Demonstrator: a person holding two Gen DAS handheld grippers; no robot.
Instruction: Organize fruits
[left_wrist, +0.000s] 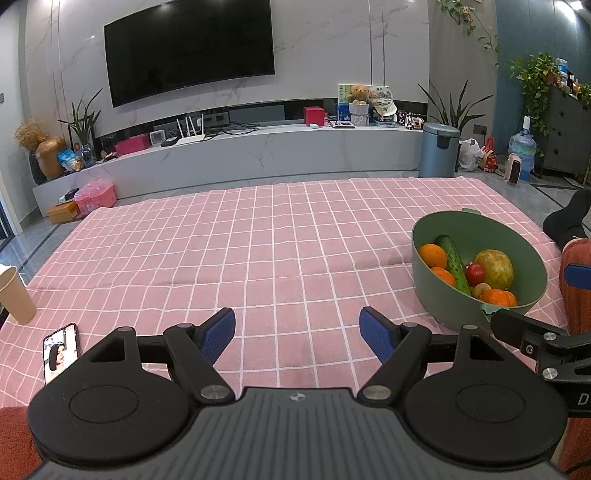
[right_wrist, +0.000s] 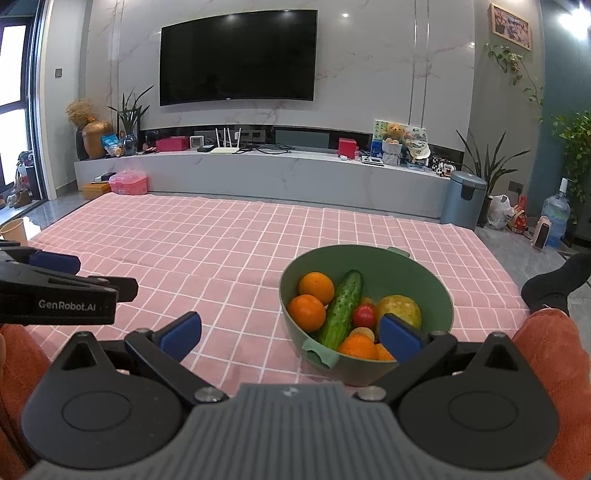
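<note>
Your left gripper (left_wrist: 297, 334) hangs low over the pink cloth (left_wrist: 229, 240) with its blue pads (left_wrist: 218, 330) spread wide and nothing between them. Your right gripper (right_wrist: 290, 334) is also spread wide and empty; in its own view the right pad (right_wrist: 400, 338) overlaps the near side of the bowl (right_wrist: 417, 269), though you cannot tell from the pictures whether it touches.

The green bowl sits on the cloth, to the right of your left gripper and just ahead of your right one. Inside it a cucumber (right_wrist: 341, 308) lies slanted across the middle. 2 oranges (right_wrist: 307, 313) sit to its left, one behind the other. To its right are a small red tomato (right_wrist: 364, 316) and a larger yellow-green fruit (right_wrist: 399, 308). More orange fruit (right_wrist: 356, 347) rests at the near rim, beside a small yellowish piece (right_wrist: 362, 332) that is too hidden to identify.

On the cloth's left edge a paper cup (left_wrist: 14, 295) stands upright, and a phone (left_wrist: 61, 350) lies flat near it with its screen lit. Your legs in orange trousers (right_wrist: 546, 350) flank the bowl's near side, and a black sock (right_wrist: 557, 284) shows at the right. A dark TV (right_wrist: 238, 57) hangs on the wall beyond.
</note>
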